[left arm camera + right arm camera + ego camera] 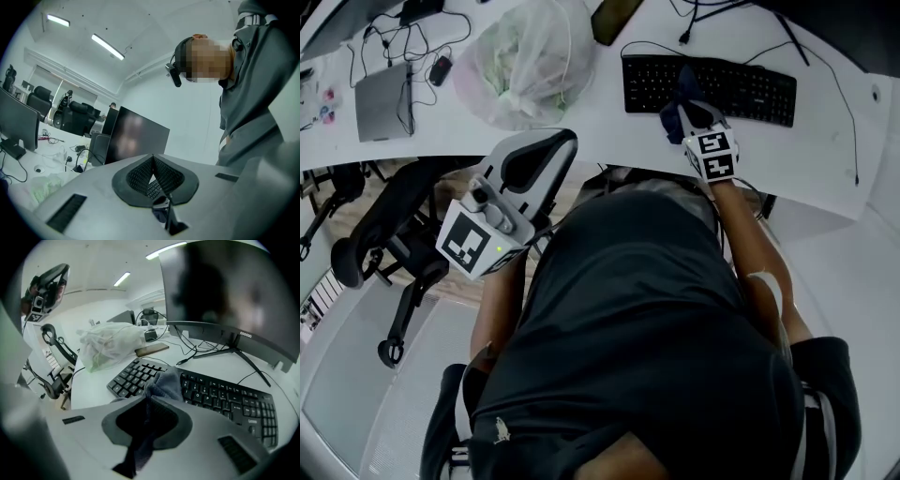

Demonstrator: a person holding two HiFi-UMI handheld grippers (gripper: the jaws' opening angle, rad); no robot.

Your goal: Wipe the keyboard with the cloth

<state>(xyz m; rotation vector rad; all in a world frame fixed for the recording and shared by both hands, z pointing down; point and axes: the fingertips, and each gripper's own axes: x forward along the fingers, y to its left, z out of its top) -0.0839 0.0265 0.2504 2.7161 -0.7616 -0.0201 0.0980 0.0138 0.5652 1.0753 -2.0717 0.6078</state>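
Grey cloth (166, 380) in right hand-held gripper (149, 397) touches keyboard (211, 394)

The room is bright. Light comes from long white ceiling lights (108, 46) high above. The white curved desk (609, 131) glares, and it is darker under its near edge. Both gripper views are round, with black corners and bent lines near the edges. The dark blue-grey soft cloth (165, 383) looks blurry up close. The big black flat screen (225, 296) shows smudgy reflections.
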